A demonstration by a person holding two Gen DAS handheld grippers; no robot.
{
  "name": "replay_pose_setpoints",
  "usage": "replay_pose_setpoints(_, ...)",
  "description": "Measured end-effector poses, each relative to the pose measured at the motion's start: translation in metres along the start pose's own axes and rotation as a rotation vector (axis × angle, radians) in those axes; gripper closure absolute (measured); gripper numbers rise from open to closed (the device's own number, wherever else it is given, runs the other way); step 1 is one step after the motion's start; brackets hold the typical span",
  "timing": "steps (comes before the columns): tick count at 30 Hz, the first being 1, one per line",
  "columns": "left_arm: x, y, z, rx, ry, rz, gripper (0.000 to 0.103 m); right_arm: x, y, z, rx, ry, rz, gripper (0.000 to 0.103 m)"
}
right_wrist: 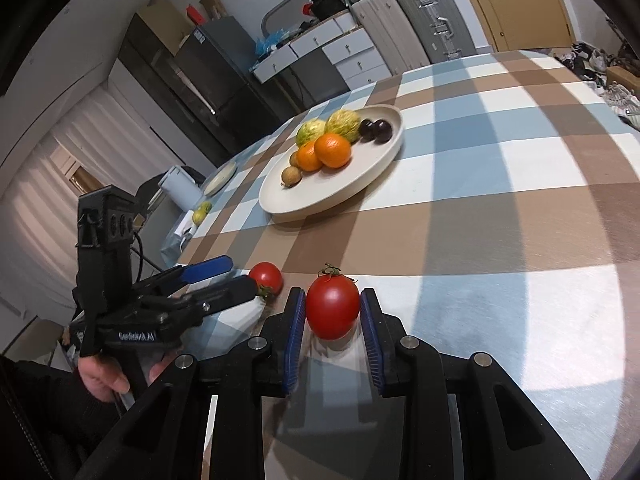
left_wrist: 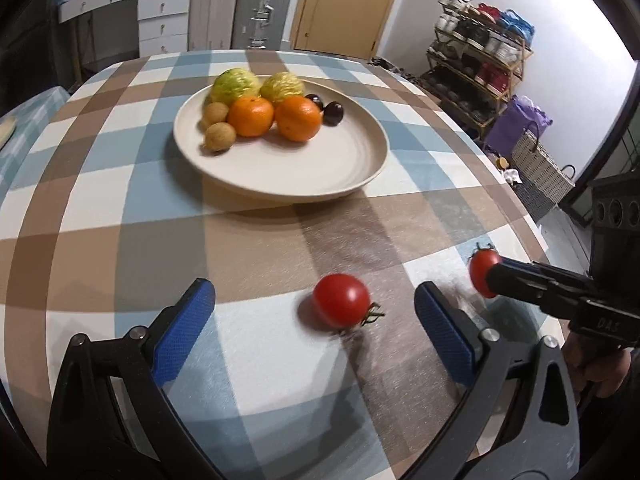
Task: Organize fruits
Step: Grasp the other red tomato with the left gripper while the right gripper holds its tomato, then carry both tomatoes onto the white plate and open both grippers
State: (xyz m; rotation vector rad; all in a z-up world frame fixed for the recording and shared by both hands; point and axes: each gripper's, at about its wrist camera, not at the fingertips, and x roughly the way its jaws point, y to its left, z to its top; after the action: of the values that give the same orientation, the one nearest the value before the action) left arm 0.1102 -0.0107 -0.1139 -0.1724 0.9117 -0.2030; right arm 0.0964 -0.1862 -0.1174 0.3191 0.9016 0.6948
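A red tomato (left_wrist: 341, 300) lies on the checked tablecloth between the blue pads of my left gripper (left_wrist: 312, 286), which is open and does not touch it. From the right wrist view the same tomato (right_wrist: 266, 276) sits at the tips of the left gripper (right_wrist: 236, 278). My right gripper (right_wrist: 332, 292) is shut on a second tomato (right_wrist: 332, 308), stem up, just above the cloth; it also shows in the left wrist view as the held tomato (left_wrist: 482, 274). A cream plate (left_wrist: 320, 168) further back holds two oranges (left_wrist: 298, 118), two green fruits, two brown fruits and two dark plums.
The plate (right_wrist: 320, 196) has bare room on its near side. The table's right edge (left_wrist: 532, 216) curves close to the right gripper. A pale blue container (right_wrist: 178, 188) and a small dish stand on a neighbouring surface. A shoe rack, suitcases and drawers line the walls.
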Motion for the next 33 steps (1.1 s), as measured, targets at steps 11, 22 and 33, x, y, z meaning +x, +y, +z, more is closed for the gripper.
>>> replay_pose_setpoints(11, 0.012, -0.017, 0.002, 0.047, 0.06, -0.017, 0.057, -0.029, -0.007, -0.004, -0.01, -0.058, 0.007, 0.074)
replay_pose_setpoints(22, 0.009, -0.017, 0.003, 0.059, 0.072, -0.053, 0.076, -0.032, -0.002, -0.008, -0.03, -0.064, 0.005, 0.074)
replay_pose_setpoints(33, 0.003, -0.017, 0.004, 0.062, 0.052, -0.121, 0.076, -0.024, 0.004, 0.0, -0.042, -0.041, -0.02, 0.074)
